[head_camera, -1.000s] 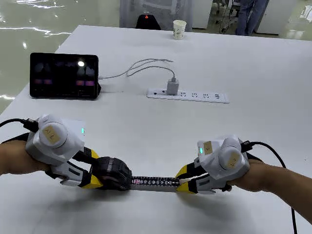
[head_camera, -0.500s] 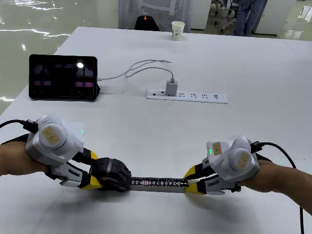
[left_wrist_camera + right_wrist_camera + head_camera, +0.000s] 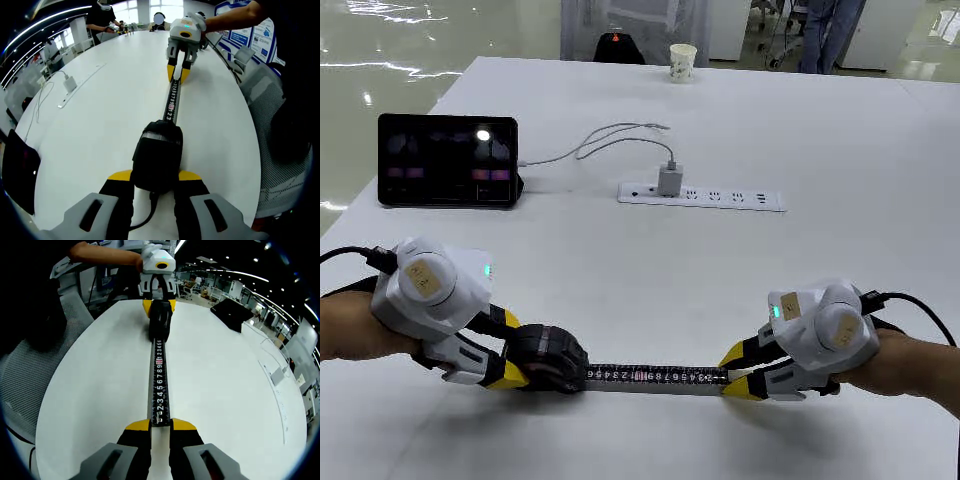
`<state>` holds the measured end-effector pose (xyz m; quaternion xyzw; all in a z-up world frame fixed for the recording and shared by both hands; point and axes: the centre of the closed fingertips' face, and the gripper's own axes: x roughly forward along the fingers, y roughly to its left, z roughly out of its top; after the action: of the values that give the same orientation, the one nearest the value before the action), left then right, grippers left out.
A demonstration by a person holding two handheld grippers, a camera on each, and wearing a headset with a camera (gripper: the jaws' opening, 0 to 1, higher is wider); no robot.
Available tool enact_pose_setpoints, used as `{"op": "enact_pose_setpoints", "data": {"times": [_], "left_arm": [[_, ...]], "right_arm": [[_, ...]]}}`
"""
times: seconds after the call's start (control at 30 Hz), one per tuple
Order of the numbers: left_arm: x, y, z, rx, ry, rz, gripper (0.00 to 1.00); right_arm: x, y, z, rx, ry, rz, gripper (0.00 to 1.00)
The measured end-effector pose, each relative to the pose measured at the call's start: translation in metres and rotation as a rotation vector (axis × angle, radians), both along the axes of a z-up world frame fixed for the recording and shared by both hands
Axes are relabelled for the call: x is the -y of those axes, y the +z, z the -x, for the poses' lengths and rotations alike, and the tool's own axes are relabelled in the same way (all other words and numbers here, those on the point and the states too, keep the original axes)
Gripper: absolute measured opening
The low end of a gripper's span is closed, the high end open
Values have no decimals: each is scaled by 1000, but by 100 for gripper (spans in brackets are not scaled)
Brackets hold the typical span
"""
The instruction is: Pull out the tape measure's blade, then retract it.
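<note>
Pull-out phase, by the look of it: a moderate run of blade (image 3: 655, 376) is out of the tape measure case (image 3: 552, 357), lying flat on the white table (image 3: 720, 270), black with pale numerals and one red mark. How much more is meant to come out can't be judged, and the retraction is not yet begun. Left gripper (image 3: 520, 350) has its jaws closed narrow around the case, yellow tips on both flanks. Right gripper (image 3: 732, 372) has its jaws pinched nearly together on the blade's free end; the hook itself is hidden between them. Landmark is the power strip (image 3: 720, 197). Case sits well nearer the person than the strip and to its left; right gripper is nearer too, slightly right of it; blade bridges the two, roughly parallel to the strip. A white charger (image 3: 669, 180) is plugged into the strip's left end, its cable (image 3: 610, 135) looping away beyond. A dark tablet (image 3: 447, 160) stands well left of the strip, a paper cup (image 3: 683, 61) far behind it near the table's far edge. Surface is plain, matt, uncluttered. Beyond: glossy floor, open office hall, ceiling strip lights, a mesh chair (image 3: 30, 370).
</note>
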<state>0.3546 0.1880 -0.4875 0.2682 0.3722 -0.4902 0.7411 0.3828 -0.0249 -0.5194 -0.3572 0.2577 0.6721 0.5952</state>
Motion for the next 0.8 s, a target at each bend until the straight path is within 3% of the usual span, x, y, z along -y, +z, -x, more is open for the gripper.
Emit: {"op": "enact_pose_setpoints", "data": {"times": [0.8], "left_arm": [[2, -1, -1, -6, -1, 0, 25]], "right_arm": [[39, -1, -7, 9, -22, 45, 9]]}}
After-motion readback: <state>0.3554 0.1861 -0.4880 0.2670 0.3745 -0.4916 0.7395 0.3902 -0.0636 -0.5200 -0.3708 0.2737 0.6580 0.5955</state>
